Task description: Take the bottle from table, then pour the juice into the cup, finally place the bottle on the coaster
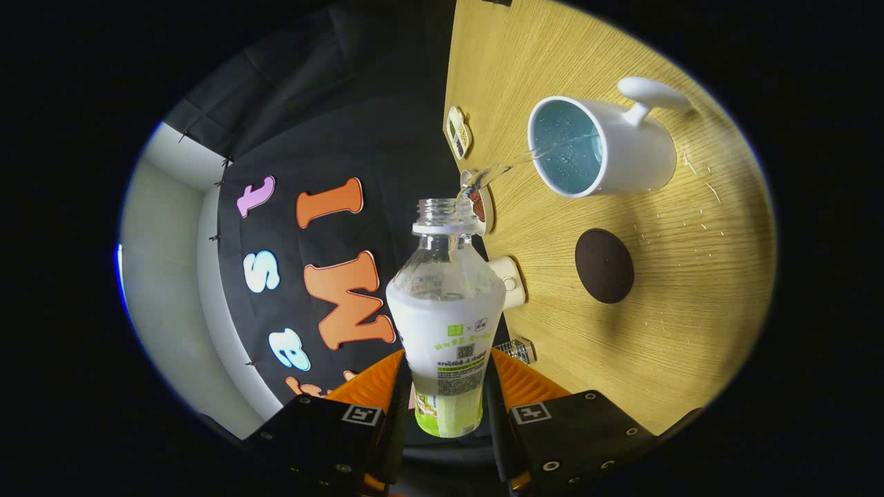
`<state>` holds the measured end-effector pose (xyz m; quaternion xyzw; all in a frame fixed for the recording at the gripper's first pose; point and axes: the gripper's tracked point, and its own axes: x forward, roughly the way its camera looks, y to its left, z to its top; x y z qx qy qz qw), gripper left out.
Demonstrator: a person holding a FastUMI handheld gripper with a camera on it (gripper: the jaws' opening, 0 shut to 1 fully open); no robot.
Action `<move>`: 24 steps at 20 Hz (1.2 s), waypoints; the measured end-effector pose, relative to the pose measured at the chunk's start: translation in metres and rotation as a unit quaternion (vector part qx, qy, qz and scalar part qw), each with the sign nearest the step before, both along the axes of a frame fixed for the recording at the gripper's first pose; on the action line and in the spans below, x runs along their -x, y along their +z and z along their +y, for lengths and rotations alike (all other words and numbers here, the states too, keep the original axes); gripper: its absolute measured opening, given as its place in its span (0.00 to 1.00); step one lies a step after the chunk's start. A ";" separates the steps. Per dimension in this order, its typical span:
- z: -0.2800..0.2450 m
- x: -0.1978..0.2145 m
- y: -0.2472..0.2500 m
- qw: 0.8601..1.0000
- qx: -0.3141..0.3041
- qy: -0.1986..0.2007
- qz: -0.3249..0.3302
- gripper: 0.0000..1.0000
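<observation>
- The gripper (447,386) is clamped on the bottle (445,324): its two orange ribbed fingers (373,386) press on either side of the labelled lower body, with the black finger mounts and their square markers below
- The bottle sits between the fingers, tipped over, its open uncapped neck pointing away from them; the upper part is clear, the lower part wrapped in a white and green label
- A thin clear stream (514,160) leaves the bottle's mouth and runs across to the cup (601,145), entering its opening
- The cup is white with a blue inside and a handle on the side away from the bottle; it stands on the wooden table (690,290), beyond the fingers, and drops cling to its inner wall
- The coaster (604,266), a dark round disc, lies flat on the table near the cup, bare
- Small wet specks dot the wood beside the cup and coaster
- Several small items lie along the table's edge just beyond the bottle; what they are, I cannot tell
</observation>
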<state>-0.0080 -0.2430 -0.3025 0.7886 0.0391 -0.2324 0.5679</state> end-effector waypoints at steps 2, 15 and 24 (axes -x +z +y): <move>-0.001 -0.001 0.001 1.000 -0.004 -0.001 -0.001 0.53; 0.000 0.000 0.001 1.000 -0.023 -0.002 -0.001 0.53; -0.003 0.000 0.007 0.999 -0.032 -0.017 -0.013 0.54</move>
